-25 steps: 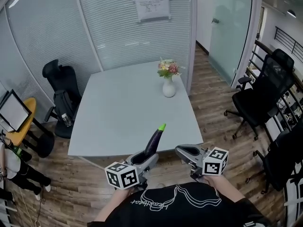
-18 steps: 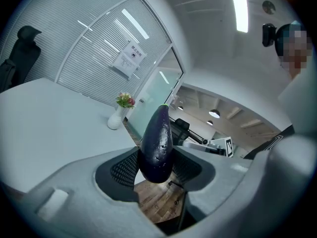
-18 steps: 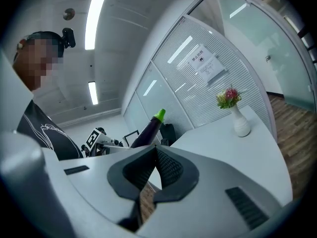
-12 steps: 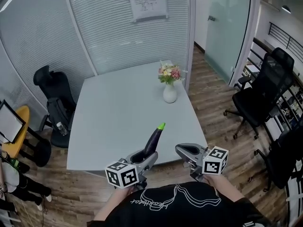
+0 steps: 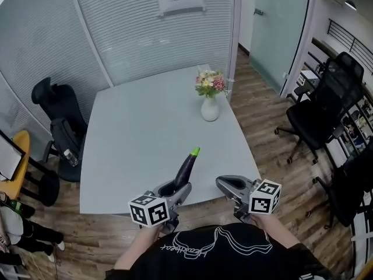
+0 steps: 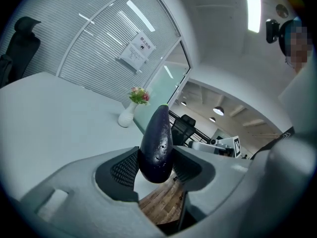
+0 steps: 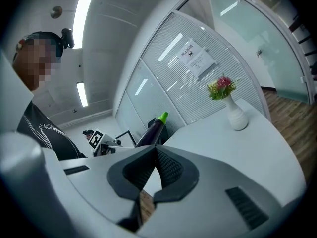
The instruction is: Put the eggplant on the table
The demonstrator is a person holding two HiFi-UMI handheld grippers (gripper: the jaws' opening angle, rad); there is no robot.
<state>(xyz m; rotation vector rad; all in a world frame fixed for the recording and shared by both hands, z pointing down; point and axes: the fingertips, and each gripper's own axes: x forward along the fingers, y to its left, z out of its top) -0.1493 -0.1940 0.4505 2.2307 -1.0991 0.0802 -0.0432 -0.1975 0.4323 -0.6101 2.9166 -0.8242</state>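
We see L tool (image 6: 156,168) pinching eggplant (image 6: 157,140) at base in its own view; head view adds green tip over bench (image 5: 134,133) nr near edge. R tool (image 7: 154,155): pressed together.

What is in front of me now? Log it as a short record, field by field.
held item: eggplant, tilted up, green stem end on top
holder: left hand-held gripper, jaws clamped on its lower end
other tool: right hand-held gripper, jaws together, nothing between them
target: table, eggplant held by its near edge, not yet set down
on table: vase of flowers, far right side
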